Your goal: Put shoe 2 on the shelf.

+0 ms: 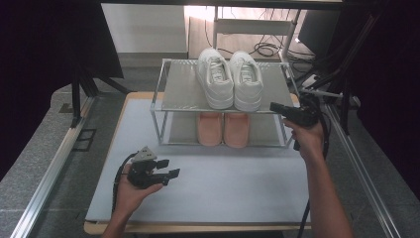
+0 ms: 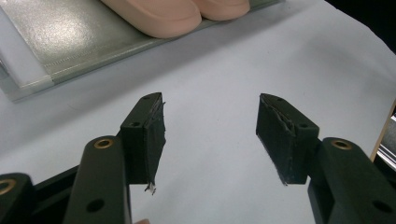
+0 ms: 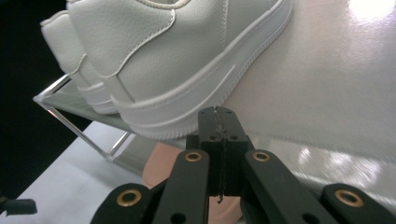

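White sneakers (image 1: 230,79), smooth leather, paired on rack (image 1: 178,89) top; right tongs (image 1: 275,106) pressed together beside heel, left tongs (image 1: 168,168) spread.

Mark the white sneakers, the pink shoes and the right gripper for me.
white sneakers (image 1: 246,79): high view, upper of the right-hand sneaker.
pink shoes (image 1: 210,128): high view, top of the left-hand shoe.
right gripper (image 3: 218,122): right gripper view, tips of the closed jaws.

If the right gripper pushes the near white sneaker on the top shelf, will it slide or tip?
The white sneaker would probably slide rather than tip: its sole is flat and broad. The upper looks padded, so it would likely give. The right gripper is shut.
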Available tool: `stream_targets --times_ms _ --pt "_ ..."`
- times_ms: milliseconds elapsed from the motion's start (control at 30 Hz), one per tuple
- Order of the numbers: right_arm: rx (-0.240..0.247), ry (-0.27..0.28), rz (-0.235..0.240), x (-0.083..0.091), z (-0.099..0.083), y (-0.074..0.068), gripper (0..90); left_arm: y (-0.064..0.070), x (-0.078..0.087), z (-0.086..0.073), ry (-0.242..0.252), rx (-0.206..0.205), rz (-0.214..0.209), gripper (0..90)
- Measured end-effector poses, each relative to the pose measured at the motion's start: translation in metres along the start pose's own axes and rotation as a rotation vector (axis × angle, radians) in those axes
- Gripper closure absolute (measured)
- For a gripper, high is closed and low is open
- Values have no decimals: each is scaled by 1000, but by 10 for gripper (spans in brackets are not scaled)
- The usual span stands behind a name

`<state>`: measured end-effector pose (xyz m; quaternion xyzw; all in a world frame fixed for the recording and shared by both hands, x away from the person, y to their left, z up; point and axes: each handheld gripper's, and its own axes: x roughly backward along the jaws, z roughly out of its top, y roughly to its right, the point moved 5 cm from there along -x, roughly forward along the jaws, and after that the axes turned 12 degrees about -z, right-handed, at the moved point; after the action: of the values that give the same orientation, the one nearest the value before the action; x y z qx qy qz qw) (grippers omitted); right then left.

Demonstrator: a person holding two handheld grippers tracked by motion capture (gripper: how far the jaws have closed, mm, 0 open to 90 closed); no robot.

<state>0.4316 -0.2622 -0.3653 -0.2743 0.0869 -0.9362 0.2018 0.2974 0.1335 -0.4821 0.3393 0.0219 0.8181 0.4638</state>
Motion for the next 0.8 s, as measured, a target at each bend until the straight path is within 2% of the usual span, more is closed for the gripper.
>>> stream_targets --times_ms 267,433,667,800 --pt "0 53 22 21 -25 13 900 -1 -2 -1 -6 3 1 426" --pt "-2 63 35 30 -46 20 900 0 -2 -1 -6 2 1 426" --pt "0 63 45 32 -76 27 900 0 -1 -1 -4 1 2 426" --pt "-15 57 50 30 -92 33 900 -1 -2 -2 -6 3 3 427"
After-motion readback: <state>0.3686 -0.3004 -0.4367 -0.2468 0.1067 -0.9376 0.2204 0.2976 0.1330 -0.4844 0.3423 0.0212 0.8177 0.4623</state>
